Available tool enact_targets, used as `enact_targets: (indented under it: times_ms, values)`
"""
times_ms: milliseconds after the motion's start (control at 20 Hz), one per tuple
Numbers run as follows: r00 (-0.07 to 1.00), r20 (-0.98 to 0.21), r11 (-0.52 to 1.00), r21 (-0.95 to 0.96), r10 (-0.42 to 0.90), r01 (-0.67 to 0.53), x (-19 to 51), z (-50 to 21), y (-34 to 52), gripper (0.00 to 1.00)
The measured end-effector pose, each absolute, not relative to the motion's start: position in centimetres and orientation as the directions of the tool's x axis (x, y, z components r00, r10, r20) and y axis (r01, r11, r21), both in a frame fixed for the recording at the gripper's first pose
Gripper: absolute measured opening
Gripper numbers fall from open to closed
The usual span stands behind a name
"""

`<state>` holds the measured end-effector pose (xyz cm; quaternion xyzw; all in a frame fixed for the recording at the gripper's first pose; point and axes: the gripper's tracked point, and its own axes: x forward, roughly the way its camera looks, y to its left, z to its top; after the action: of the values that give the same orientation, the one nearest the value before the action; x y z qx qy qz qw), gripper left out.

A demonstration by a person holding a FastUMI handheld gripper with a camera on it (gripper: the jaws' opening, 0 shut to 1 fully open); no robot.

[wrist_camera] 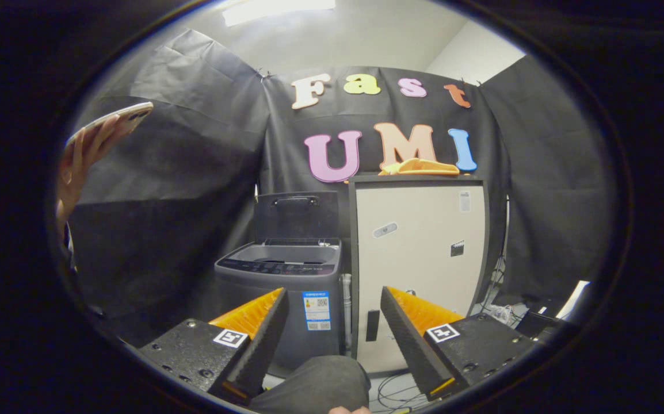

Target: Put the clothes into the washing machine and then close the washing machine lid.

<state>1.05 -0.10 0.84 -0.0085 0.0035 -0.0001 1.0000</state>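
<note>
Gripper view right now: my gripper (335, 302) has its fingers spread wide with nothing between them, hanging well back from everything. So I'd say we're at the very start, still on the approach before the pickup. The clothes (419, 167), a yellow-orange bundle, sit just above centre frame on top of the pale cabinet (418, 230), lying flat with the long axis running left to right, the lower tapered end pointing left. The washing machine (286, 276) is left of the cabinet, lid (296, 214) standing upright and open, tub facing up. Next move, I reckon: go up and forward to the cabinet top, pinch the bundle, then swing left and down into the tub.

Someone's hand (76, 167) holds a phone (119, 118) at upper left.
</note>
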Motion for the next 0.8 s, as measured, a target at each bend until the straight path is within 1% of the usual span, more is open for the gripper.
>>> enact_targets:
  times_ms: [550,800]
  values:
    - [1.000,-0.011,1.000,-0.002,-0.009,0.009,2.9,1.9,-0.9,0.97]
    - [1.000,0.006,1.000,0.000,-0.008,0.008,4.4,3.5,-1.3,0.97]
